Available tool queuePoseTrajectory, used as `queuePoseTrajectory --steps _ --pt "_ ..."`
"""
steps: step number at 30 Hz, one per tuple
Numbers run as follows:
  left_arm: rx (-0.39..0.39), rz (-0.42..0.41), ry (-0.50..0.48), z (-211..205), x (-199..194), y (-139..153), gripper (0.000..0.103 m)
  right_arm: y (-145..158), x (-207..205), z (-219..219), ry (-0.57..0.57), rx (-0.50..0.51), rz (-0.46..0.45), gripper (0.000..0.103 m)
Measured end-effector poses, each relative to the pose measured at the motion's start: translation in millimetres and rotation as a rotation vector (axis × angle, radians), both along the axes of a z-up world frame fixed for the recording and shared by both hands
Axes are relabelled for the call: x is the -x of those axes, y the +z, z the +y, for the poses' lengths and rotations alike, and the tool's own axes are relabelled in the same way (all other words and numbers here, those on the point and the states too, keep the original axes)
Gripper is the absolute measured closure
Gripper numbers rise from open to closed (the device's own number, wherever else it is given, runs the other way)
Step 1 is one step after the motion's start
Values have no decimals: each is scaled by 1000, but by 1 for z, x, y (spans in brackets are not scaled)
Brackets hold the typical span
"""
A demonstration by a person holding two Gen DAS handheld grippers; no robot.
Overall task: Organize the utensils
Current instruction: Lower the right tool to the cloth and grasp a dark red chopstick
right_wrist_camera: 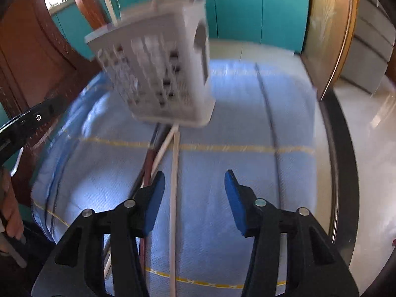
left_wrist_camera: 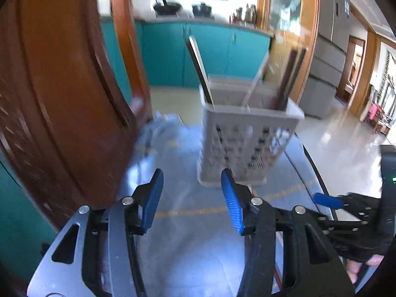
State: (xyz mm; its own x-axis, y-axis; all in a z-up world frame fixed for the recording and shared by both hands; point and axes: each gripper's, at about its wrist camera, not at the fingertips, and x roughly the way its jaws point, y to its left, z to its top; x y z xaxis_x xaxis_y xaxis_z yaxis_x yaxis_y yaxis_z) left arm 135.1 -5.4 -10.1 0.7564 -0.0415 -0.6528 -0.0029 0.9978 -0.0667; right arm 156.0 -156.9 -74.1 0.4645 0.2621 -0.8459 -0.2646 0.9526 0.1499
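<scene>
Several chopsticks (right_wrist_camera: 174, 198) lie before the slotted holder (right_wrist_camera: 158, 74) on blue cloth (right_wrist_camera: 247, 123); both jaws half-open, empty.

My left gripper (left_wrist_camera: 191, 198) hangs over the blue-cloth-covered tabletop (left_wrist_camera: 188, 235), jaws apart with nothing between them. Just ahead stands a grey perforated plastic utensil basket (left_wrist_camera: 247, 143), holding dark and pale chopsticks (left_wrist_camera: 199, 69) leaning upright.

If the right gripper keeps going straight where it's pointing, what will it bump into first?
Probably the pale chopstick lying on the blue cloth, which runs up between the open right gripper's fingers. The white utensil basket stands farther ahead. The picture is blurred, so depth is uncertain.
</scene>
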Motion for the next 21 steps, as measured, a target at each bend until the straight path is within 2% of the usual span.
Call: queuePoseTrajectory --steps 4,7,10,15,16,21 --pt "20 100 -32 -6 -7 -18 54 -13 6 13 34 23 27 62" --pt "1 125 -21 -8 -10 -24 54 -12 13 26 102 10 32 64" --pt "11 139 -8 -6 -15 -25 54 -19 22 43 165 44 56 66" --pt "30 167 10 0 -17 -29 54 -31 28 59 191 79 77 81" --pt "29 170 9 0 -17 -29 54 -32 30 61 190 93 69 92" --pt "23 187 0 -3 -17 -32 52 -31 29 54 160 28 95 97"
